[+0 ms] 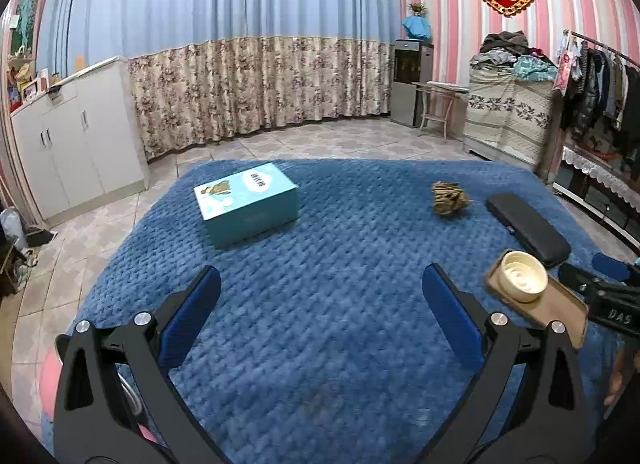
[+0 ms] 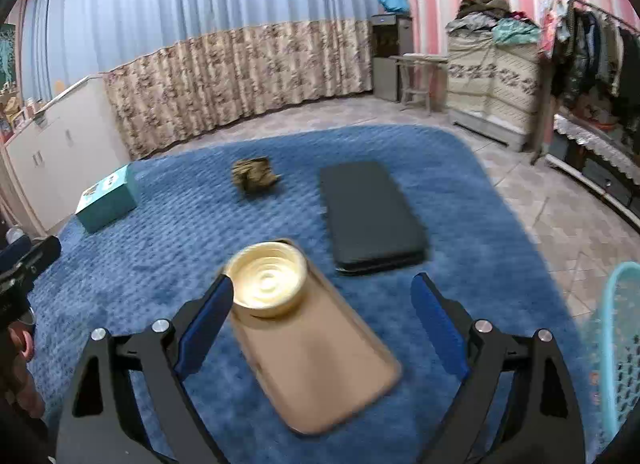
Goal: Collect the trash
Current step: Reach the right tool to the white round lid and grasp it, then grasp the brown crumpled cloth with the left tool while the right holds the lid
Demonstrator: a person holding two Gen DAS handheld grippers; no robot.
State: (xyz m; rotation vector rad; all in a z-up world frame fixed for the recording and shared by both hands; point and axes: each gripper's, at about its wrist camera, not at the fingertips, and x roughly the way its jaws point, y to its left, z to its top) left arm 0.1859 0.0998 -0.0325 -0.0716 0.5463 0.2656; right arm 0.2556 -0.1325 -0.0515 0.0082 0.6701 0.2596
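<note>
Fingers, right: right gripper (image 2: 322, 296) stands spread wide with nothing clamped; the blue pads (image 2: 208, 326) straddle the near part of the tan tray (image 2: 320, 368), one on each side, clear of its edges as far as the blur lets me judge.
Fingers, left: left gripper (image 1: 322, 292) is likewise parted and empty, only blue blanket (image 1: 320, 344) between the pads.
Trash: the crumpled brown wad (image 2: 254, 177) lies loose on the blanket, well beyond the right fingertips and slightly to their left; from the left fingers it sits ahead and off to the right (image 1: 450, 199).
Paper cup: a shallow cream cup (image 2: 268, 278) rests on the far end of the tray, just beside the left-hand pad of the right fingers; it may also count as trash.
Other things: black case (image 2: 370, 215) ahead of the right-hand pad; teal box (image 1: 248, 203) ahead of the left fingers.
Basket: a teal mesh basket (image 2: 620, 344) shows outside the right fingers, probably the drop point.
Pose: both tools tilt downward over the bed, side by side, wide for an approach.
</note>
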